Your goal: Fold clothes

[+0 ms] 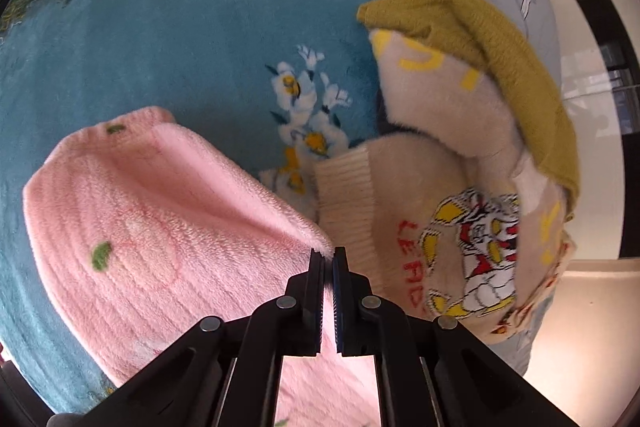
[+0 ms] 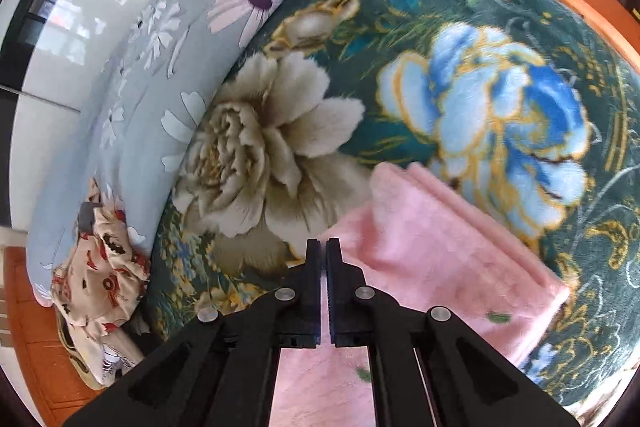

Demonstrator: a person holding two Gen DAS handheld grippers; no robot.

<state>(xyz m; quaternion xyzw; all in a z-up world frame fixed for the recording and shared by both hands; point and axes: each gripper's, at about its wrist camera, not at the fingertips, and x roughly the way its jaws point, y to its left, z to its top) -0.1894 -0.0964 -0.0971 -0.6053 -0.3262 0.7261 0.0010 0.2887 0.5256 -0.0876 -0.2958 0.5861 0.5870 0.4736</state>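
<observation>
Both the left tongs [image 1: 329, 254] and the right tongs [image 2: 323, 246] are pinched nearly shut on edges of the pink fleece garment [image 1: 152, 211], lifted over the bed's floral blanket [image 2: 440, 27]. Thin bites: fleece may slip free, spoiling the fold, or drag the sweater pile [image 1: 460, 155] on the right.

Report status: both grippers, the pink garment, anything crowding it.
Left gripper shut on pink garment edge. Right gripper shut on it too. Pile of sweaters close beside.

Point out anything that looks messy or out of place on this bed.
The beige cartoon-print sweater and olive knit garment lie in a crumpled, unfolded heap beside the pink fleece garment. Another patterned garment is bunched near the bed's edge against the floral quilt.
</observation>
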